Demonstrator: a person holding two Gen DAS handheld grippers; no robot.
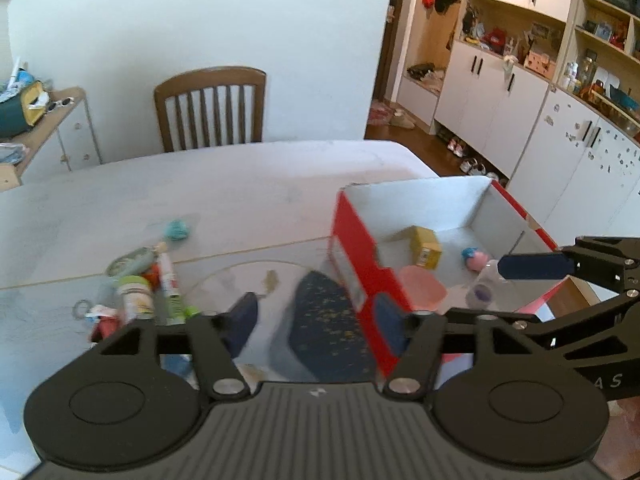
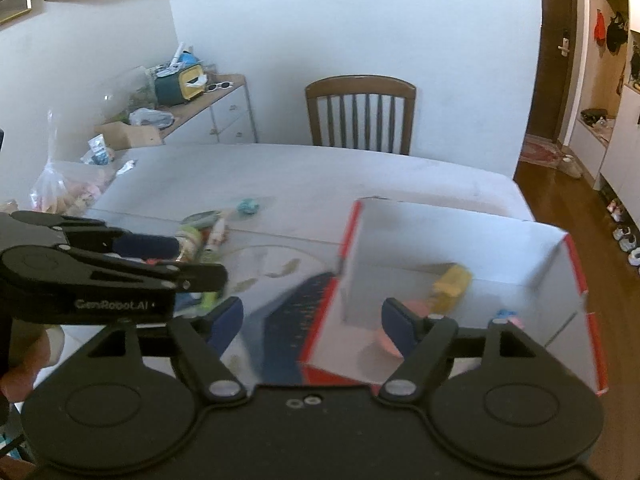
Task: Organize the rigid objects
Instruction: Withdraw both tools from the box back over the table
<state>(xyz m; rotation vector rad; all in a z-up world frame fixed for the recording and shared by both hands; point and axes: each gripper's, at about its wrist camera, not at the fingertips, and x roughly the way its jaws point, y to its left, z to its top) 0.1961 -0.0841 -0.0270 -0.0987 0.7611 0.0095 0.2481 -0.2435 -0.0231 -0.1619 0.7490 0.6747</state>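
In the left wrist view the left gripper [image 1: 316, 312] stands with its jaws apart and nothing between them; behind the gap I see only the glass table [image 1: 240, 208] and a dark blue patterned thing under the glass. The right gripper [image 2: 312, 320] is also wide and holds nothing. The red and white box [image 1: 352, 248] stands at the right of the frame, near the table's edge, with its open top up so that things can be dropped in from above. Inside it lie a yellow block [image 1: 426, 246], a pink cup [image 1: 422, 288], a small pink and blue toy [image 1: 474, 258] and a clear bottle [image 1: 484, 286]. The things not yet sorted lie in a small heap at the lower left: a jar with a green lid [image 1: 134, 296], a white tube [image 1: 170, 280] and a teal ball [image 1: 178, 230] a little farther back. I judge that the task is partly done, and that an empty gripper should go to this heap next.
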